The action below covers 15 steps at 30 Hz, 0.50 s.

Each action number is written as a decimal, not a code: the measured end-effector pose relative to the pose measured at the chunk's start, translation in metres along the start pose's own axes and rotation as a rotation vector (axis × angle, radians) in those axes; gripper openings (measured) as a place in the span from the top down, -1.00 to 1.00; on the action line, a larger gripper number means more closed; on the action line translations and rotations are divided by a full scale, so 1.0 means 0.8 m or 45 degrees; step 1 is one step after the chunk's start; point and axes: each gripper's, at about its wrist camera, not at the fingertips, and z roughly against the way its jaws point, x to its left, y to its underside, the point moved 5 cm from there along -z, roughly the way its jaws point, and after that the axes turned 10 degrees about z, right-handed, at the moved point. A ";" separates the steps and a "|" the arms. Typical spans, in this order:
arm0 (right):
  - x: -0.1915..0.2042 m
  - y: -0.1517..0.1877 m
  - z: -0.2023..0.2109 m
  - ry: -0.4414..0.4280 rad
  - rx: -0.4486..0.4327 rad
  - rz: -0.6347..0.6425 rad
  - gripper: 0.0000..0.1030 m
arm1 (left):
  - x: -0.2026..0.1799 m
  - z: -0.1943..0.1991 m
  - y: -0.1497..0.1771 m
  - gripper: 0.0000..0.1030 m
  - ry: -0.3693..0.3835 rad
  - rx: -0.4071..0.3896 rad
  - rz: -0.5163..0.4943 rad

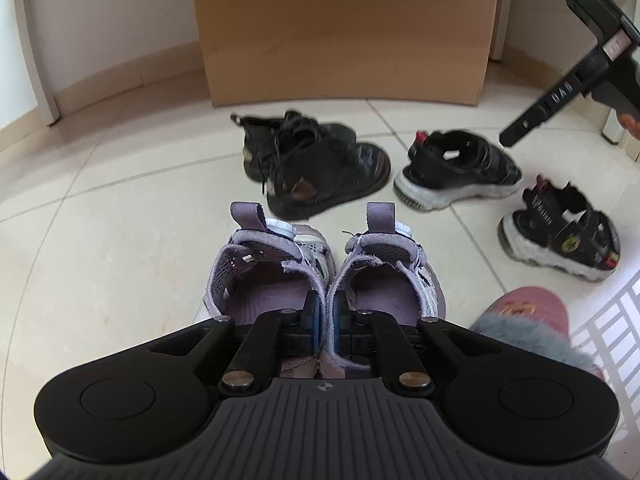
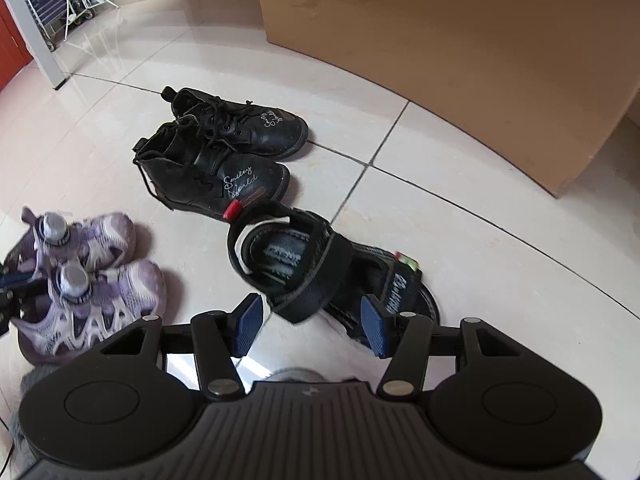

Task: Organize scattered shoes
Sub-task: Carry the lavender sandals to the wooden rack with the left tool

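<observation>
Left wrist view: left gripper (image 1: 325, 312) clenched on the inner collars of two lilac mesh sneakers (image 1: 320, 268) — seemingly both; right gripper (image 2: 312, 326) released above a black strapped sandal (image 2: 320, 268).

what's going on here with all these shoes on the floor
A person is tidying shoes with two handheld grippers. The left gripper is shut on the inner collars of both purple sneakers, pinching the pair together. The right gripper is open above a black sandal. The black boots lie untouched by the cardboard box.
</observation>
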 end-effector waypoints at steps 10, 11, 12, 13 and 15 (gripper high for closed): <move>0.003 0.054 0.076 -0.081 -0.074 -0.035 -0.18 | -0.051 0.053 -0.049 0.87 0.128 -0.084 -0.073; 0.004 0.060 0.083 -0.089 -0.081 -0.040 -0.18 | -0.060 0.058 -0.054 0.87 0.150 -0.091 -0.087; 0.004 0.067 0.091 -0.097 -0.090 -0.047 -0.18 | -0.071 0.063 -0.059 0.87 0.175 -0.094 -0.103; 0.005 0.078 0.104 -0.116 -0.107 -0.057 -0.18 | -0.086 0.070 -0.065 0.87 0.207 -0.100 -0.123; 0.005 0.094 0.124 -0.140 -0.132 -0.081 -0.18 | -0.105 0.077 -0.071 0.87 0.246 -0.107 -0.146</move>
